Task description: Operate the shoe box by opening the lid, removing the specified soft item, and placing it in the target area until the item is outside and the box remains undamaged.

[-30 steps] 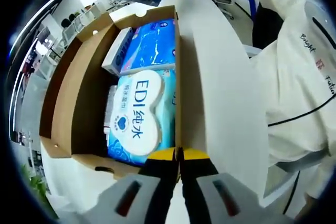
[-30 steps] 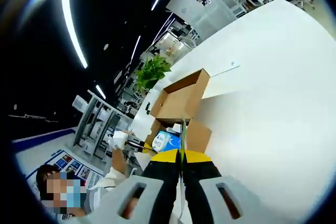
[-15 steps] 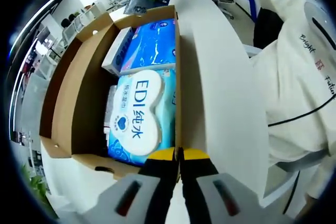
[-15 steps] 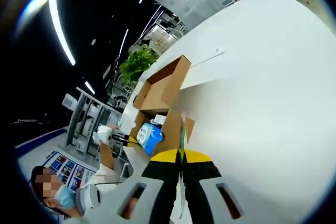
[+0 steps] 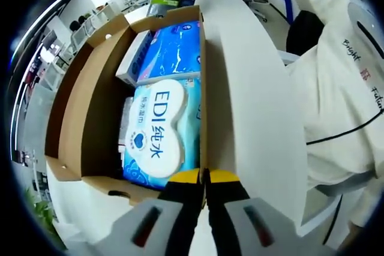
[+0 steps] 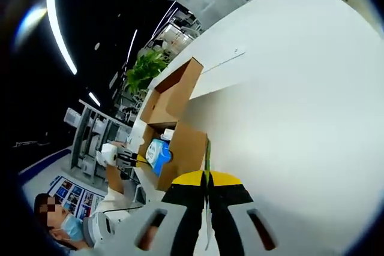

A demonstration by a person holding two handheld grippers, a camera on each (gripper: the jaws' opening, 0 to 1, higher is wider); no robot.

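Left gripper (image 5: pixel 204 176): jaws pressed together, tips at the shoe box (image 5: pixel 96 106) near wall. Lid open. Inside: white-and-blue wipes pack (image 5: pixel 159 130) printed "EDI", soft, glossy; beyond it a blue pack (image 5: pixel 174 49) beside a white carton (image 5: pixel 133 59). Right gripper (image 6: pixel 207 177): jaws together on a thin green strip (image 6: pixel 207 154), over the white desk (image 6: pixel 288 100).

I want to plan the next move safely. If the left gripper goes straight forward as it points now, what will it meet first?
Probably the near corner of the open box: the left gripper, jaws together, sits right at its right wall. Just left of that line lies the wipes pack. Depth is unclear.
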